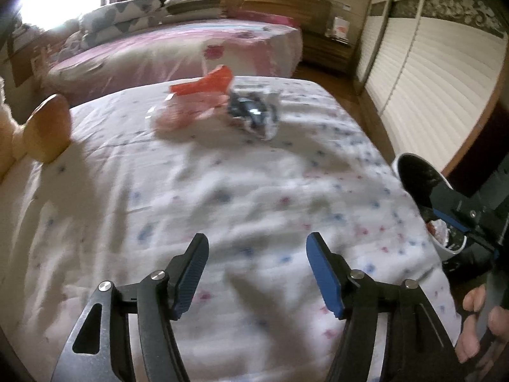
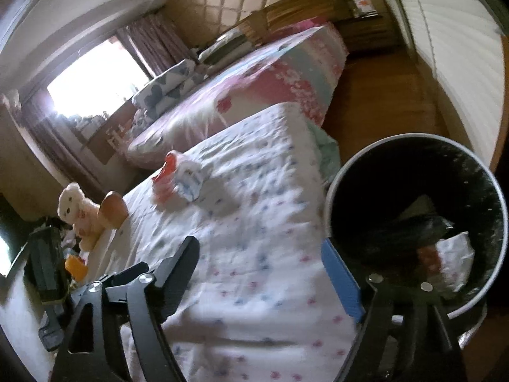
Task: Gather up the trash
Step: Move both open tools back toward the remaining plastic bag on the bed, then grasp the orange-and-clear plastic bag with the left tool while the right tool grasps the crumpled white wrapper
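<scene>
An orange-and-pink plastic wrapper (image 1: 194, 102) and a crumpled silver-and-dark wrapper (image 1: 254, 113) lie side by side on the white dotted quilt (image 1: 222, 197), far ahead of my left gripper (image 1: 257, 254). The left gripper is open and empty above the quilt. The same trash shows in the right wrist view as the orange wrapper (image 2: 165, 178) and a white-blue wrapper (image 2: 191, 184). My right gripper (image 2: 261, 254) is open and empty, over the bed's edge beside a white bin (image 2: 334, 191) with a black inside that holds a white-red wrapper (image 2: 451, 258). The bin also shows in the left wrist view (image 1: 420, 178).
A plush bear (image 2: 76, 210) and a tan cushion (image 1: 47, 127) sit at the quilt's left edge. A second bed with pink sheets (image 1: 178, 47) lies beyond. White slatted wardrobe doors (image 1: 429, 79) line the right. Wooden floor (image 2: 375, 95) runs between the beds and the wardrobe.
</scene>
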`<state>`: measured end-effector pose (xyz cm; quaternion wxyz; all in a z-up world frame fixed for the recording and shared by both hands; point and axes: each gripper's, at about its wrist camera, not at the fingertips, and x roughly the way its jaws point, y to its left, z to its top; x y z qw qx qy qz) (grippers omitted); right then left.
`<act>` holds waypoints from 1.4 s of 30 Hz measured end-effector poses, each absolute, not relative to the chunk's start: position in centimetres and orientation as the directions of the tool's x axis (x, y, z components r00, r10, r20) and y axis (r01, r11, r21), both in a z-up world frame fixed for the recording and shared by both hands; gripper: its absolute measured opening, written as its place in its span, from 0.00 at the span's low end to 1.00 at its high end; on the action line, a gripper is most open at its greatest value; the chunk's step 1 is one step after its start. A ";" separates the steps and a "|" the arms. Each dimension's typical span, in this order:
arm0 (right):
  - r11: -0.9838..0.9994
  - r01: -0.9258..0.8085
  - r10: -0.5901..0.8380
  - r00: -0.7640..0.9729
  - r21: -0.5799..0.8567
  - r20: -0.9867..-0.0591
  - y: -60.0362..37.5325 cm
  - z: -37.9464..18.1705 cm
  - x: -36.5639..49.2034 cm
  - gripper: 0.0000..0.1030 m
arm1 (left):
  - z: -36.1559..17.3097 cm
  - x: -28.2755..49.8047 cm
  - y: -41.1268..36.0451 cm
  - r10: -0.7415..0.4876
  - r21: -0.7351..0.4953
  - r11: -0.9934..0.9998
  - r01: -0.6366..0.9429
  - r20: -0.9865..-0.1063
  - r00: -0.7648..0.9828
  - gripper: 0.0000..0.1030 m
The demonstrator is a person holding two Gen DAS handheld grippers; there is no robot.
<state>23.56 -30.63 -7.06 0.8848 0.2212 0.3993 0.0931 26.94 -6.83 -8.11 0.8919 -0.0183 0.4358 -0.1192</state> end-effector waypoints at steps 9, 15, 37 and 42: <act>0.889 -0.034 0.374 0.630 0.457 -0.681 -27.2 -7.5 24.6 0.84 | -8.0 27.3 -4.1 -0.203 -0.140 0.979 0.150 -0.772 0.603 0.64; 0.891 -0.053 0.385 0.613 0.451 -0.690 -25.6 -7.8 25.4 0.84 | -8.0 27.9 -3.0 -0.189 -0.138 0.982 0.130 -0.772 0.607 0.64; 0.882 -0.111 0.431 0.585 0.459 -0.687 -22.4 -8.3 31.0 0.84 | -9.3 34.8 1.1 -0.186 -0.176 0.981 0.075 -0.784 0.592 0.65; 0.881 -0.117 0.437 0.573 0.459 -0.693 -21.7 -8.7 32.6 0.84 | -9.7 37.1 1.7 -0.196 -0.186 0.979 0.078 -0.784 0.589 0.65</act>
